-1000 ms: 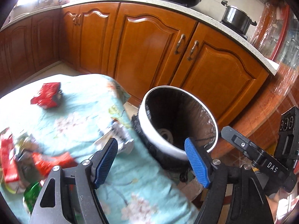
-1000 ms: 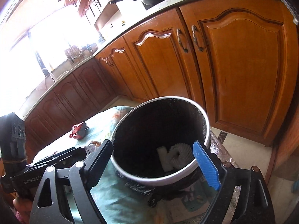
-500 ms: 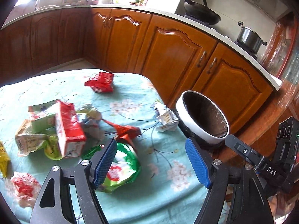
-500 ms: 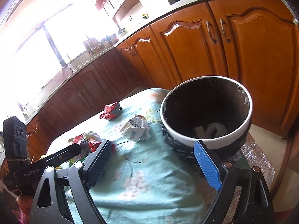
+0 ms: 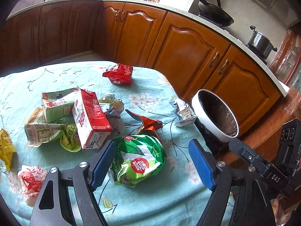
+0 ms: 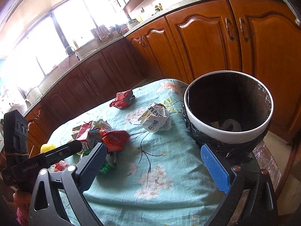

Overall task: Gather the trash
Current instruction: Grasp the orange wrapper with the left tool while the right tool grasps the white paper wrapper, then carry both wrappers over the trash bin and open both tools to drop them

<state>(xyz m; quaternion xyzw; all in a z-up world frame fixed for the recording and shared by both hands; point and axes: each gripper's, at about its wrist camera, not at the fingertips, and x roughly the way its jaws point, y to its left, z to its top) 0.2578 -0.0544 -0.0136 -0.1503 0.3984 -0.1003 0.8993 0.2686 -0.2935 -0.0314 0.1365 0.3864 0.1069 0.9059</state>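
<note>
Wrappers litter the floral tablecloth (image 5: 56,79): a green bag (image 5: 139,162) lies between the wide-open left gripper (image 5: 152,166), beside a red carton (image 5: 90,120) printed "1921". Right gripper (image 6: 156,167), marked "DAS", gapes empty near the white-rimmed bin (image 6: 228,113).

wrappers (image 5: 90,116) on table (image 5: 165,203) | bin (image 5: 216,120) right, off edge

Colours observed, table and bin

Tablecloth (image 5: 154,86) pale teal, floral print; bin (image 6: 231,135) white-rimmed, black inside; centre wrapper (image 5: 139,160) green; carton (image 5: 90,120) red and white.
</note>
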